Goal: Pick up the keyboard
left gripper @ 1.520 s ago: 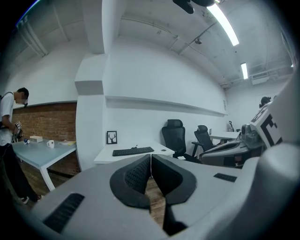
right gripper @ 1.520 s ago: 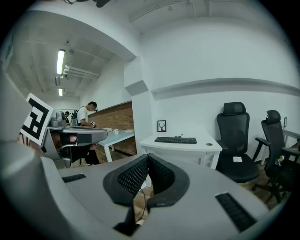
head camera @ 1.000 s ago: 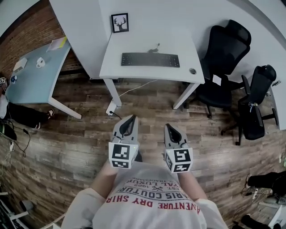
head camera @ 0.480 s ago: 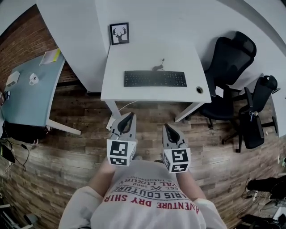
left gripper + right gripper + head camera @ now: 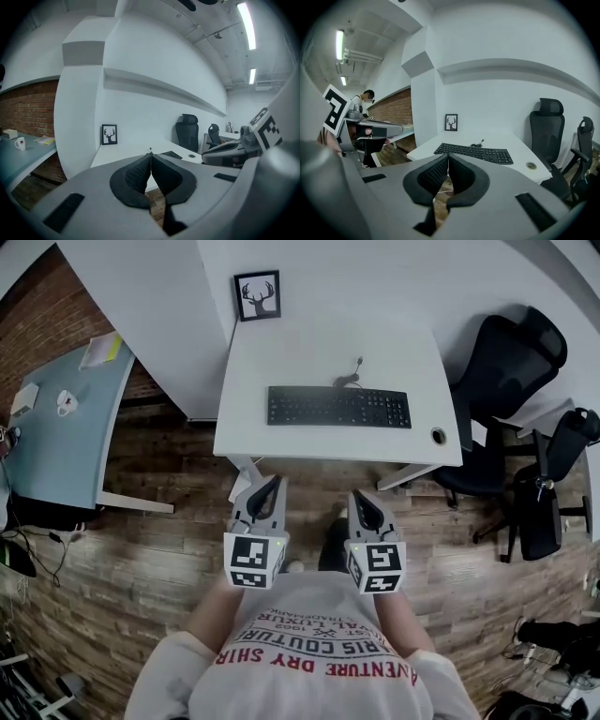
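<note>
White tabletop (image 5: 281, 352) is seen upper centre; black keyboard (image 5: 338, 407) lies flat near its front edge. Judged light, rigid, long: best gripped at both short ends. Left hand-held gripper (image 5: 272, 488) and right hand-held gripper (image 5: 359, 502) are held closed, empty, below the tabletop edge in frame.

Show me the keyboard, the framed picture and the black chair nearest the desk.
keyboard (image 5: 338, 407): head view, middle of the key rows.
framed picture (image 5: 257, 296): head view, on the deer print inside the frame.
black chair (image 5: 506, 367): head view, on its backrest.
</note>
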{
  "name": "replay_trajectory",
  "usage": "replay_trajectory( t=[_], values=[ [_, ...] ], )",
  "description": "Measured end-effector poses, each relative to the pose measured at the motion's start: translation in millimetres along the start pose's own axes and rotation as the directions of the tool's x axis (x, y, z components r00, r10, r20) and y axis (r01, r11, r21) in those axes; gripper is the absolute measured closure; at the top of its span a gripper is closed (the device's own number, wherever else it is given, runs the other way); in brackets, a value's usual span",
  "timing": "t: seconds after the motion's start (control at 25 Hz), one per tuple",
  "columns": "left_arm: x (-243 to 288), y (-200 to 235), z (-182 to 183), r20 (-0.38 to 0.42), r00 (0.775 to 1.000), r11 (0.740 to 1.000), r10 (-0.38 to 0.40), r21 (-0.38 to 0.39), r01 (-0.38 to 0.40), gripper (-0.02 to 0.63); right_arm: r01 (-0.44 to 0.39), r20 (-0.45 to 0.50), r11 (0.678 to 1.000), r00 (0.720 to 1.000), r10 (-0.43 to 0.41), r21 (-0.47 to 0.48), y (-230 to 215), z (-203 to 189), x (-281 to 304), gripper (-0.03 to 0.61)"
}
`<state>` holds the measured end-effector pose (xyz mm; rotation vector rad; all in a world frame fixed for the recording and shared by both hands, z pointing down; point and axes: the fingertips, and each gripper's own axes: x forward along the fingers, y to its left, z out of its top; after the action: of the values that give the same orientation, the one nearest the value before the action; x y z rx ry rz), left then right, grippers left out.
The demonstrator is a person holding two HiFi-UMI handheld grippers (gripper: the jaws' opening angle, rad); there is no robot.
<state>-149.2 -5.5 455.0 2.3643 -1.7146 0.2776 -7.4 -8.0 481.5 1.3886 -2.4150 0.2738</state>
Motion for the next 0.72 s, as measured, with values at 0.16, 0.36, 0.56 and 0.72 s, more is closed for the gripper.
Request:
replay_trajectory(
  t=[0.16, 0.36, 0.56, 0.72],
  values=[
    [32.7, 7.4, 3.2, -0.012, 0.999, 0.999, 0.044, -0.028, -0.044, 0.586, -0.010, -0.004, 1.000, 1.000, 0.010, 0.008, -31.6, 5.6, 26.8, 0.552],
    [86.1, 3.1, 17.7, -0.023, 0.997, 0.997, 0.076, -0.028, -0.076, 0.586, -0.042, 0.005, 0.999, 0.999, 0.042, -0.001, -80.5, 24.7, 60.4, 0.552],
    [144.0, -1.2, 36.6, -0.041, 0.990, 0.988, 0.138, -0.060, -0.140, 0.586, -0.076, 0.016, 0.997, 0.997, 0.077, -0.007, -146.1, 51.6, 95.6, 0.552],
    [189.5, -4.8, 49.7, -0.055, 0.982, 0.980, 0.179, -0.078, -0.183, 0.586, -0.115, 0.028, 0.993, 0.993, 0.116, -0.028, -194.2, 74.0, 126.5, 0.552]
  ],
)
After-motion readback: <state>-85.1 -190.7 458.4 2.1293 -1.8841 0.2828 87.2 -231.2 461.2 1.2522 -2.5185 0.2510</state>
